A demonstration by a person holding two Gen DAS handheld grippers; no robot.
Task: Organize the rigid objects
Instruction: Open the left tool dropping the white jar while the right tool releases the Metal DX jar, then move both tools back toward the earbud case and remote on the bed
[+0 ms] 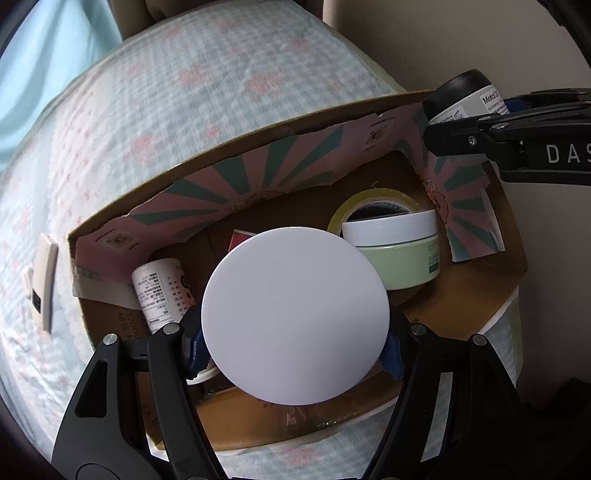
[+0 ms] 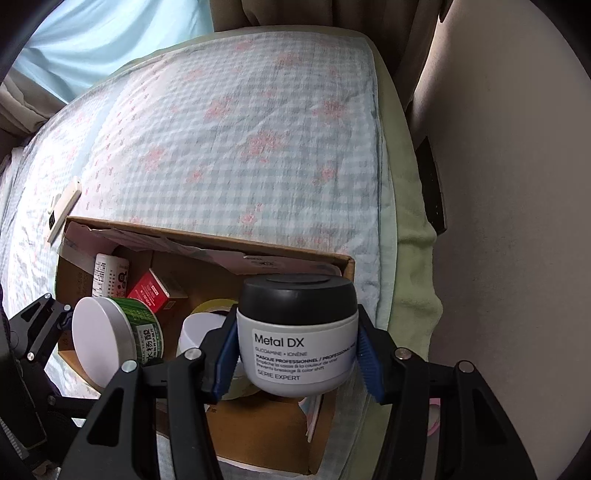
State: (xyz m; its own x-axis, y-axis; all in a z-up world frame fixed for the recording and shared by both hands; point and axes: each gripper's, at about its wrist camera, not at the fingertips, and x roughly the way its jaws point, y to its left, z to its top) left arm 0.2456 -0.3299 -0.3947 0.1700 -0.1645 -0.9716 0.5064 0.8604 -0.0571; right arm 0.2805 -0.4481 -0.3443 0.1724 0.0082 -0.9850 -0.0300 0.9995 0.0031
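Note:
A cardboard box (image 1: 476,295) lies open on the bed; it also shows in the right wrist view (image 2: 258,428). My left gripper (image 1: 295,345) is shut on a green jar with a white lid (image 1: 295,314), held over the box; the jar also shows in the right wrist view (image 2: 107,336). My right gripper (image 2: 297,350) is shut on a grey Metal DX jar with a black lid (image 2: 297,332), held above the box's right end; the jar also shows in the left wrist view (image 1: 461,96). In the box lie a pale green jar (image 1: 399,251), a tape roll (image 1: 373,206), a white bottle (image 1: 162,291) and a red carton (image 2: 151,291).
A white remote (image 1: 42,280) lies on the checked bedspread (image 1: 184,110) left of the box; it also shows in the right wrist view (image 2: 62,210). A wall (image 2: 517,184) runs along the right of the bed. A curtain (image 2: 92,33) hangs behind the bed.

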